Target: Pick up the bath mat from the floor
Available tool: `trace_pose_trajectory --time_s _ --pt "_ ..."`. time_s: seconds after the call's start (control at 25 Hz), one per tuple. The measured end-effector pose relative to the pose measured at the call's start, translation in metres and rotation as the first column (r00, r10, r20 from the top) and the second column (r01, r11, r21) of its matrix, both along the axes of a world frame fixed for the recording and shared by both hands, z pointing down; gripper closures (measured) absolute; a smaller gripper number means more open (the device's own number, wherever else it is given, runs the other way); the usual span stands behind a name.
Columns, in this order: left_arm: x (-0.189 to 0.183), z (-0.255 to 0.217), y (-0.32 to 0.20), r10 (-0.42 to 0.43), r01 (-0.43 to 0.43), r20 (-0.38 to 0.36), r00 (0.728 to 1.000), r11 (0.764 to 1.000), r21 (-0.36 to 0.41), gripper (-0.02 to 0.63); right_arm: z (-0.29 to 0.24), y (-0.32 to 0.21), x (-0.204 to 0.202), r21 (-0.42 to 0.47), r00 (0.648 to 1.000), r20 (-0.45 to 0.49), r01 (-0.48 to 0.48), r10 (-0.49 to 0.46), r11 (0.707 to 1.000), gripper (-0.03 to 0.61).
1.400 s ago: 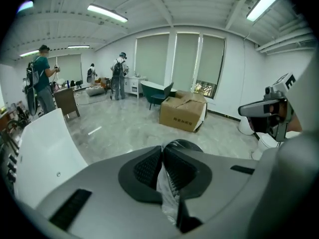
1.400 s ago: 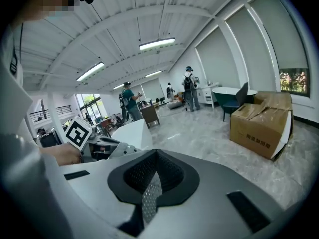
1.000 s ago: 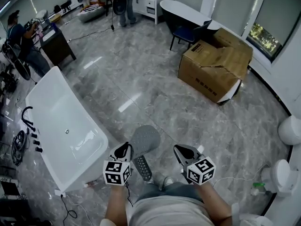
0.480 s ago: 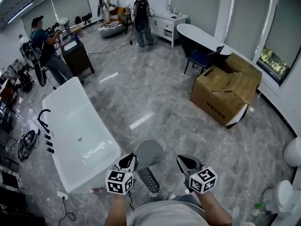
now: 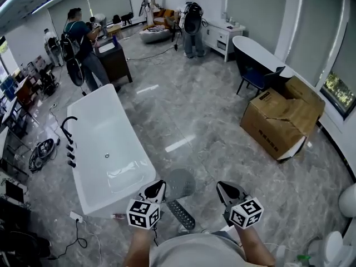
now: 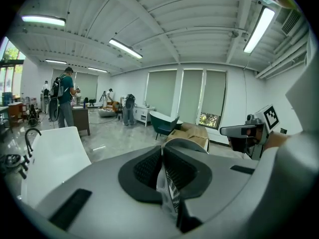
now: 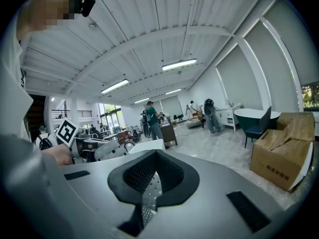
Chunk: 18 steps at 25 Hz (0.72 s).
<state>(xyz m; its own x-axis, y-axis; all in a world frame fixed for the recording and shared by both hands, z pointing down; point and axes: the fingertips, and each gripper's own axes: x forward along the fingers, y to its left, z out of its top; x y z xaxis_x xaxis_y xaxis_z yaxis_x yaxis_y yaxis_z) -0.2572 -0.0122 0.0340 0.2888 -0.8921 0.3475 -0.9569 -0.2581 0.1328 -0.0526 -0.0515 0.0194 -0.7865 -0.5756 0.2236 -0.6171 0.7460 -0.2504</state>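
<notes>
Grey floor [image 5: 222,121] lies well below: left hand-held gripper [image 5: 158,189] and right hand-held gripper [image 5: 225,187] each pinch the mat [image 5: 179,183], clamping an edge so it hangs clear.

Two grippers [image 5: 161,184] [image 5: 222,186], one bath mat [image 5: 180,183], two bathtubs [image 5: 105,149] [image 5: 261,54], one cardboard box [image 5: 281,124], one chair [image 5: 256,78].
</notes>
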Motion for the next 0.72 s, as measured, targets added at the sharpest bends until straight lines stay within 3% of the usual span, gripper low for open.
trace_pose_trajectory --time_s 0.4,0.72 --pt "-0.018 -0.004 0.024 -0.036 0.037 -0.02 0.999 0.998 0.045 0.588 -0.006 0.005 -0.023 0.018 0.999 0.014 0.039 -0.039 0.999 0.554" --pt "-0.019 -0.006 0.03 -0.058 0.059 -0.012 0.998 0.996 0.068 0.592 -0.011 0.005 -0.019 0.032 0.998 0.013 0.053 -0.054 0.998 0.554"
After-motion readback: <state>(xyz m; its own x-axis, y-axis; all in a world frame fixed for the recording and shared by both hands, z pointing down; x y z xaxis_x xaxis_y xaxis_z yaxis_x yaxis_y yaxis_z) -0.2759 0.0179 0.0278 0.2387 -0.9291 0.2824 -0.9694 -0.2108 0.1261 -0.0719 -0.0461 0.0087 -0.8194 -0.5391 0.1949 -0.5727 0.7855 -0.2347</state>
